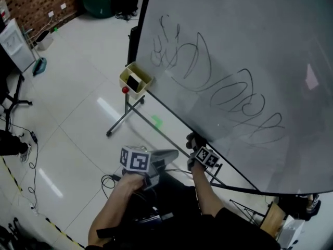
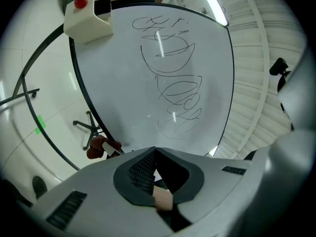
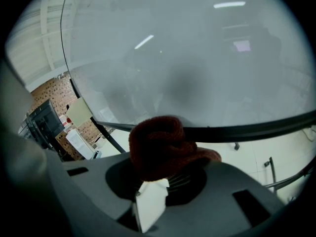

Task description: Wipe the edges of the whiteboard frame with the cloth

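Cloth (image 3: 160, 142), clamped in right gripper (image 3: 163, 177), touches frame (image 3: 256, 131) at six o'clock; hard rubbing could pull it out. Left gripper (image 2: 155, 174) jaws closed, empty.

A cream open-topped box (image 1: 135, 80) holds something dark, perhaps an eraser, with a red knob (image 1: 125, 90) at its lower edge. The white tiled floor (image 1: 78, 72) carries a green tape mark (image 1: 157, 121), loose black cables (image 1: 34, 165) and yellow-black hazard tape (image 1: 58, 229) — a brick wall (image 1: 36, 1) stands behind.

In right gripper (image 3: 165, 184) jaws: cloth (image 3: 160, 147), at whiteboard (image 1: 234, 51) lower frame edge; left gripper (image 1: 167, 155) left, apart.
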Demonstrator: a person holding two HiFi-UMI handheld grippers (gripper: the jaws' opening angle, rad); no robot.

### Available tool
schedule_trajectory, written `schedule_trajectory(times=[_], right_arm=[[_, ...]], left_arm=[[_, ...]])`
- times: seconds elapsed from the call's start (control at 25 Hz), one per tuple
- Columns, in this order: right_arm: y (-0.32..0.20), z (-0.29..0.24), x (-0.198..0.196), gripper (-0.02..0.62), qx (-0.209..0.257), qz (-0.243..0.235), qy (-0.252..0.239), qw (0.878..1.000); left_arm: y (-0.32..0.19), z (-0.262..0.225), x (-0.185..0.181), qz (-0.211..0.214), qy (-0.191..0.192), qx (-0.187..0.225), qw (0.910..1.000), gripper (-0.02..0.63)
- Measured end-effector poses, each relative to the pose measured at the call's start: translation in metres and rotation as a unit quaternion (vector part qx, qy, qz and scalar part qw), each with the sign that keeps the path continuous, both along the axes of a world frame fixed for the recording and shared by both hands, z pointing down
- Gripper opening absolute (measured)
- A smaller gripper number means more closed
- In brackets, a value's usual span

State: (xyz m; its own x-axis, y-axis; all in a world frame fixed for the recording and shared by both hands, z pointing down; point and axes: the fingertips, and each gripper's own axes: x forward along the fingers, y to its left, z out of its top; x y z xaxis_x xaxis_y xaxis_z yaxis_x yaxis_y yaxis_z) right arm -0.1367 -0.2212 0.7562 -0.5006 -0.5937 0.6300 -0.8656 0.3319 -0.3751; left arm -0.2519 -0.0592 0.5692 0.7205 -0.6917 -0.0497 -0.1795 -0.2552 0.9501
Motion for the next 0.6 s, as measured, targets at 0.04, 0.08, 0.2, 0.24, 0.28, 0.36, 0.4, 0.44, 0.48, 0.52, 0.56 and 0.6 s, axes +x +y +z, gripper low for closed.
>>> schedule_trajectory(times=[0.04,0.08,0.2,0.24,0.28,0.36,0.4,0.44,0.48,0.52,0.56,0.6], right_arm=[[-0.001,0.000,-0.003,0.087,0.006,-0.007,-0.001,1.000],[0.000,-0.001,-0.005,0.086,0.009,-0.011,0.000,1.000],[0.004,-0.002,-0.008,0.086,-0.002,-0.004,0.002,1.000],[0.004,-0.002,-0.010,0.086,-0.004,-0.007,0.001,1.000],[0.004,-0.002,-0.013,0.086,-0.004,-0.011,-0.002,1.000],[0.004,0.005,-0.020,0.087,-0.005,-0.021,-0.017,1.000],[0.004,0.010,-0.024,0.086,-0.007,-0.028,-0.027,0.999],[0.005,0.011,-0.029,0.086,-0.008,-0.035,-0.033,0.999],[0.006,0.009,-0.035,0.087,-0.008,-0.042,-0.035,0.998],[0.007,0.005,-0.041,0.086,-0.007,-0.050,-0.037,0.998],[0.008,0.002,-0.048,0.086,-0.005,-0.057,-0.039,0.998],[0.009,0.002,-0.054,0.087,-0.005,-0.063,-0.039,0.997]], left_arm=[[0.000,0.001,-0.001,-0.002,0.002,-0.002,1.0000,-0.003],[0.000,0.003,-0.002,-0.004,0.005,-0.004,1.0000,-0.003],[-0.004,0.005,-0.005,-0.007,0.008,-0.012,0.9999,-0.003],[-0.007,0.006,-0.006,-0.006,0.008,-0.014,0.9998,-0.003],[-0.009,0.007,-0.006,-0.005,0.008,-0.017,0.9998,-0.003],[-0.014,0.012,-0.006,-0.001,0.005,-0.024,0.9997,-0.003],[-0.016,0.013,-0.007,0.001,0.003,-0.028,0.9996,-0.003],[-0.018,0.015,-0.008,0.003,0.000,-0.031,0.9995,-0.003],[-0.021,0.015,-0.009,0.004,-0.002,-0.033,0.9994,-0.003],[-0.024,0.015,-0.010,0.005,-0.004,-0.035,0.9994,-0.003],[-0.027,0.015,-0.012,0.006,-0.006,-0.036,0.9993,-0.003],[-0.032,0.015,-0.015,0.007,-0.009,-0.038,0.9992,-0.003]])
